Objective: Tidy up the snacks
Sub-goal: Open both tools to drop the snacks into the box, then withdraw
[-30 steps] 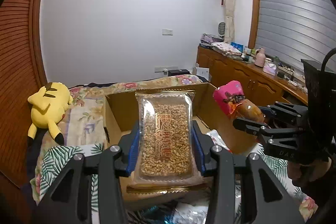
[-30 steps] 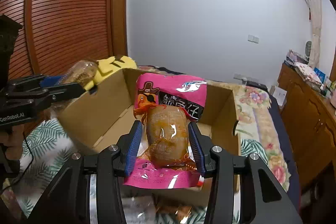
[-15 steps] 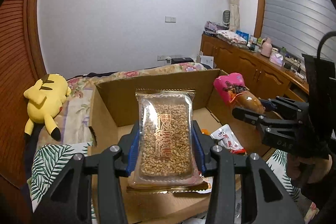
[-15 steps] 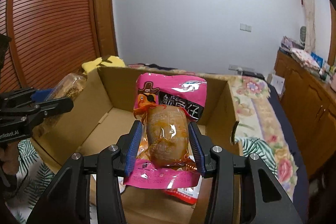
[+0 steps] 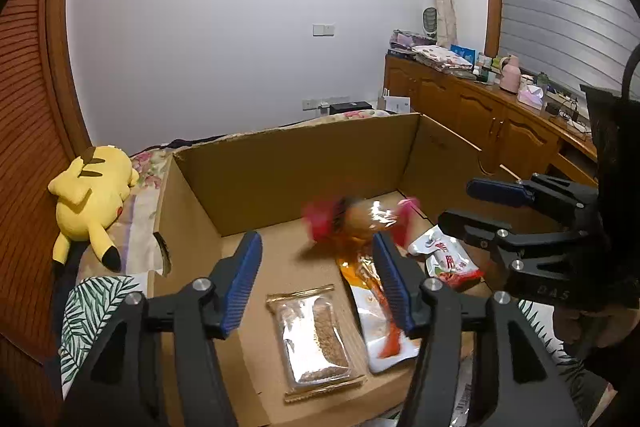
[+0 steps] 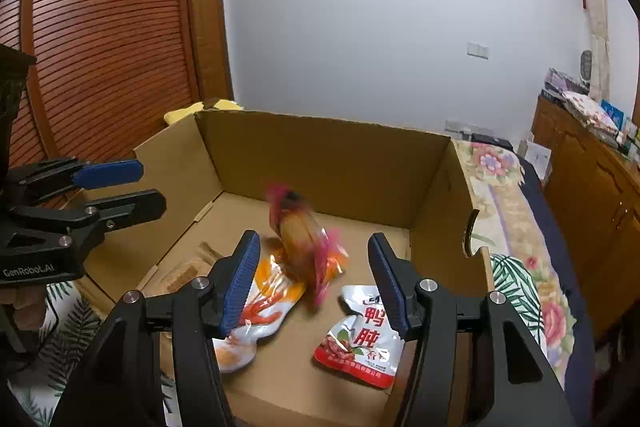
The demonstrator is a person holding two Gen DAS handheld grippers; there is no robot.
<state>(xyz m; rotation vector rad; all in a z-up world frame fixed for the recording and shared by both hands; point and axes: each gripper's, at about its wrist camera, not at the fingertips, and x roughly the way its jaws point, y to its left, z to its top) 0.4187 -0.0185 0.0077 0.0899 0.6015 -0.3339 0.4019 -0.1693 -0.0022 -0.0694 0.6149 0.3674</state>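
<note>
brown box [image 5: 296,171], blurred pink-orange packet [image 6: 300,231].

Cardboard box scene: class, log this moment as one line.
left gripper: open | right gripper: open | cereal bar: flat in cardboard box | pink snack pack: blurred, inside box

Both fisheye cameras hang close over the near edge of the open brown cardboard box [image 5: 304,163] [image 6: 320,151], facing the white far wall, the left from its left, the right from its right, sharing its floor.
</note>
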